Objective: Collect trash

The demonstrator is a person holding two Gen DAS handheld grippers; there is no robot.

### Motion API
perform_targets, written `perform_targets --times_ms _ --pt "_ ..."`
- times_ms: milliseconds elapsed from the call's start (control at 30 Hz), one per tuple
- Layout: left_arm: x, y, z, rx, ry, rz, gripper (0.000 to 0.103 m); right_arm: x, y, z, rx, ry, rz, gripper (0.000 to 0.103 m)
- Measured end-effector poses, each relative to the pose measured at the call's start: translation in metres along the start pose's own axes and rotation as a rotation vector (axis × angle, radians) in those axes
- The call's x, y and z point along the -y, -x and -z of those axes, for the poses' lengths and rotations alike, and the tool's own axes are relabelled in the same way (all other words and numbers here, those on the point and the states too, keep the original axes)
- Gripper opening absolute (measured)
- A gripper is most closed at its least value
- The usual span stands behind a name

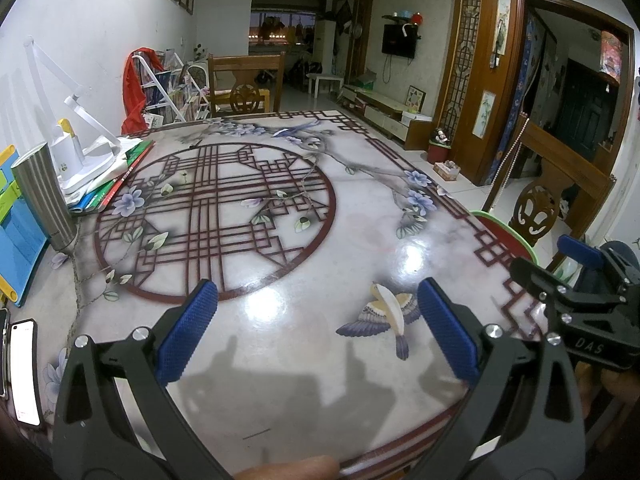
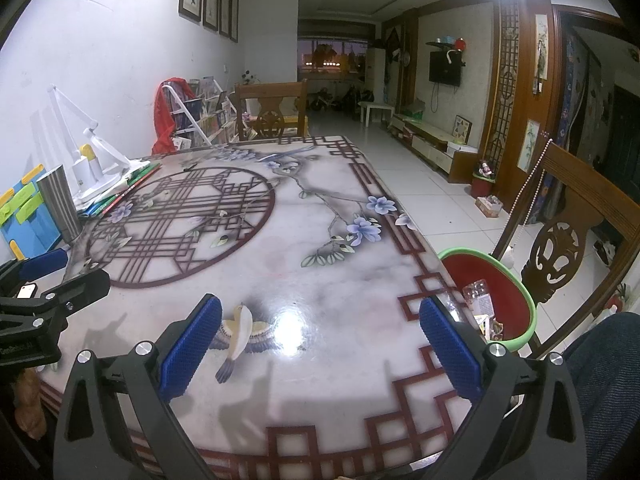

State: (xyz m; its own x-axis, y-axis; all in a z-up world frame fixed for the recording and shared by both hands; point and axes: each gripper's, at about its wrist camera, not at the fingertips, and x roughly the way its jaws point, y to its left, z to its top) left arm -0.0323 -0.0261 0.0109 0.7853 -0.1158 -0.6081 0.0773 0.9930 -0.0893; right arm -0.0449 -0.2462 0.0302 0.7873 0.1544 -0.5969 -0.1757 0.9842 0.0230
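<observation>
My left gripper (image 1: 318, 322) is open and empty, held low over the near part of the patterned table (image 1: 360, 240). My right gripper (image 2: 320, 334) is open and empty over the table's (image 2: 320, 248) near right part; it also shows in the left wrist view (image 1: 576, 276) at the right edge. A red bin with a green rim (image 2: 508, 292) stands beside the table's right edge and holds clear plastic trash (image 2: 478, 294); its rim shows in the left wrist view (image 1: 508, 226). The left gripper shows at the left edge of the right wrist view (image 2: 44, 276).
At the table's far left stand a ribbed metal cup (image 1: 44, 200), a white desk lamp (image 1: 80, 148) on stacked books, and a blue folder (image 1: 18, 236). A phone (image 1: 24, 372) lies at the near left edge. Wooden chairs stand at the far end (image 2: 272, 110) and right (image 2: 568, 236).
</observation>
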Motion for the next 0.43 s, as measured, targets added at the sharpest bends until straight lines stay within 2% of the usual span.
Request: perform_targets --times_ms 200,433 --pt "0.0042 0.0071 -0.002 0.043 -0.006 0.01 0.098 -0.0002 0.0003 0.0002 0.002 0.0 0.002 0.096" --pt "0.0035 0.0035 -0.0019 0.026 0.005 -0.021 0.098 0.0002 -0.0007 0.0 0.0 -0.001 0.002 0.096"
